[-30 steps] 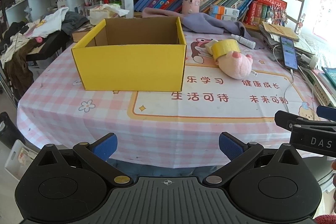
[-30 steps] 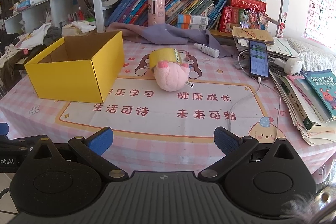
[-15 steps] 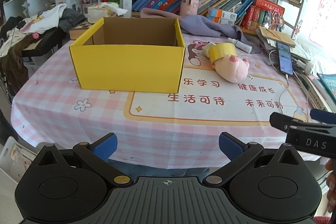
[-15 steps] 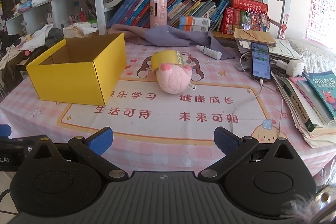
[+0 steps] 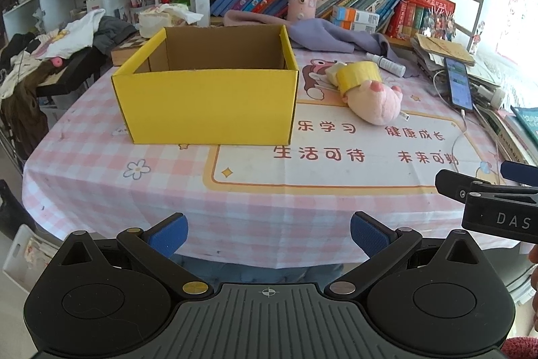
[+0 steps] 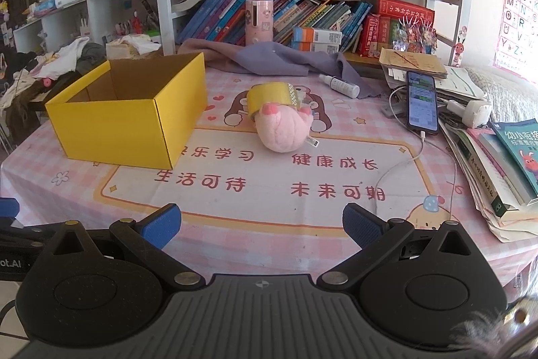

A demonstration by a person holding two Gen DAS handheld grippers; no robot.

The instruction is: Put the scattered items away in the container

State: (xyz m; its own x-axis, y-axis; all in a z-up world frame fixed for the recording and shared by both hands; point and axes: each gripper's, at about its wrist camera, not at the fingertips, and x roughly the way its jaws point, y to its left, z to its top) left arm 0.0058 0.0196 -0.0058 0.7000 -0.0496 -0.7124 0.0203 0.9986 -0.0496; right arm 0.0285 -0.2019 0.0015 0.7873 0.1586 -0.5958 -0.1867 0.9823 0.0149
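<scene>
An open yellow cardboard box (image 5: 206, 103) (image 6: 131, 127) stands on the pink checked tablecloth, and what I see of its inside looks empty. To its right lies a pink plush toy (image 5: 375, 105) (image 6: 284, 132), with a yellow tape roll (image 5: 358, 76) (image 6: 270, 96) leaning against its far side. A small white spray bottle (image 5: 386, 64) (image 6: 339, 86) lies further back. My left gripper (image 5: 269, 234) hovers open at the table's near edge, facing the box. My right gripper (image 6: 262, 226) is open too, over the front of the table, well short of the plush toy.
A phone (image 6: 422, 103) on a charging cable and stacked books (image 6: 504, 164) fill the right side of the table. A purple cloth (image 6: 269, 59) lies at the back before a bookshelf (image 6: 302, 19). Clothes (image 5: 50, 49) pile up to the left.
Both grippers have risen a little and edged toward the table. Nothing on the table has moved, and both stay open.
</scene>
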